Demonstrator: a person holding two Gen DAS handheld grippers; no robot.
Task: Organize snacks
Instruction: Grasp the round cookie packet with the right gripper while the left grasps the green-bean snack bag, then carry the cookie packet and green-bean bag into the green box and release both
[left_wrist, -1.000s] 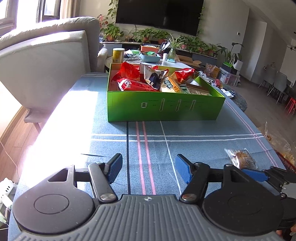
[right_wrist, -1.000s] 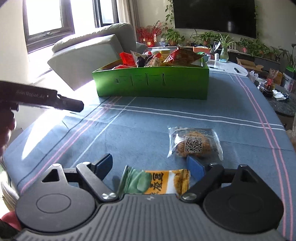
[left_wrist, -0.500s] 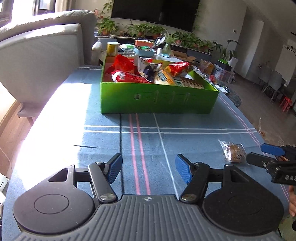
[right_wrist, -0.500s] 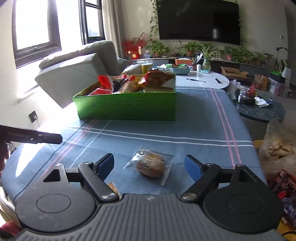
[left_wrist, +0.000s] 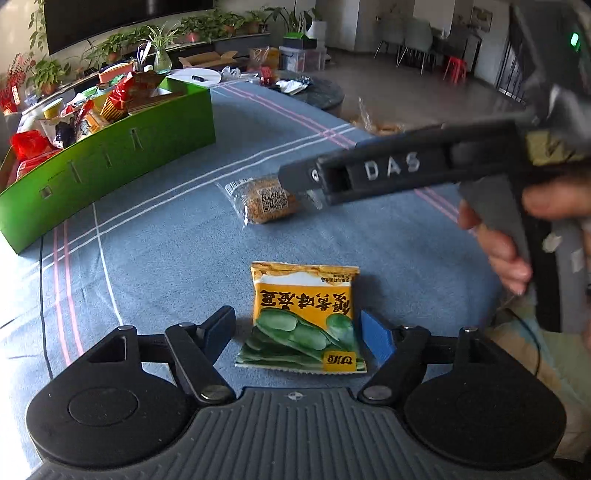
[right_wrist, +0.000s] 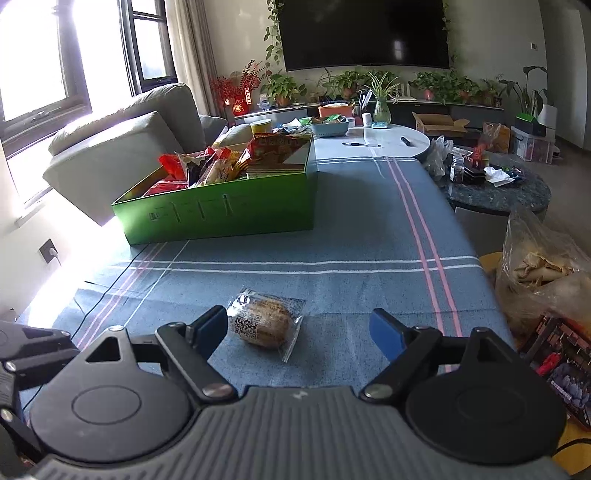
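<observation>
A yellow-and-green bean snack packet (left_wrist: 304, 319) lies flat on the blue tablecloth between the open fingers of my left gripper (left_wrist: 297, 328). A clear-wrapped round cake with a QR code (right_wrist: 264, 323) (left_wrist: 267, 201) lies further out, between the open fingers of my right gripper (right_wrist: 297, 328), close to the left finger. The right gripper's body (left_wrist: 406, 173) shows in the left wrist view, over the cake. A green box (right_wrist: 221, 214) (left_wrist: 107, 155) full of snacks stands at the far side of the table.
A grey sofa (right_wrist: 122, 147) stands left of the table. A plastic bag of snacks (right_wrist: 546, 273) and a dark box (right_wrist: 561, 373) lie off the table's right edge. A round white table (right_wrist: 373, 142) and a dark side table (right_wrist: 498, 192) stand behind.
My left gripper has swung right and now frames the bean packet. My right gripper has closed in on the wrapped cake, which now lies between its fingers.
</observation>
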